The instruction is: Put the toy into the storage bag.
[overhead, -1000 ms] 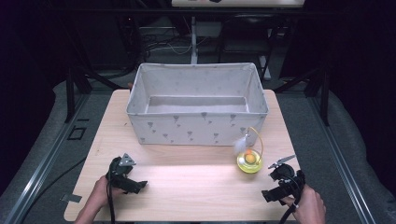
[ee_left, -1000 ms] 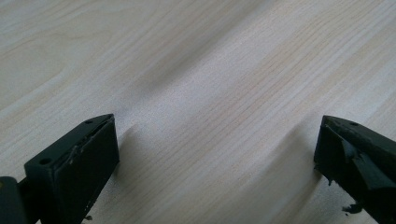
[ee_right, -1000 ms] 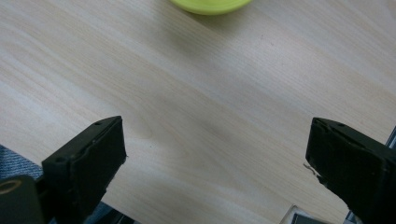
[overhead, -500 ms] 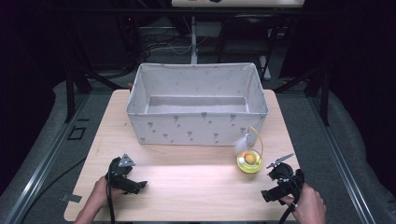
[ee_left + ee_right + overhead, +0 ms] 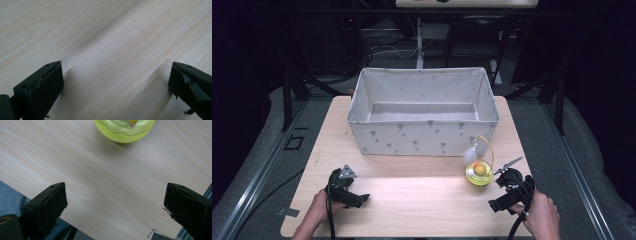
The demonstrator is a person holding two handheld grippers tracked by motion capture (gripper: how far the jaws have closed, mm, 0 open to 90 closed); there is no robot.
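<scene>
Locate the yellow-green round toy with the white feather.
High view: the yellow-green round toy sits right of centre on the wooden table, before the grey fabric bin, beside the right gripper.

A lab-style recording room: a light wooden table (image 5: 412, 200) stands on grey carpet, ringed by black metal frame legs (image 5: 289, 95), loose cables (image 5: 377, 47) and dark surroundings, with a fabric storage bin (image 5: 422, 135) on top.
</scene>
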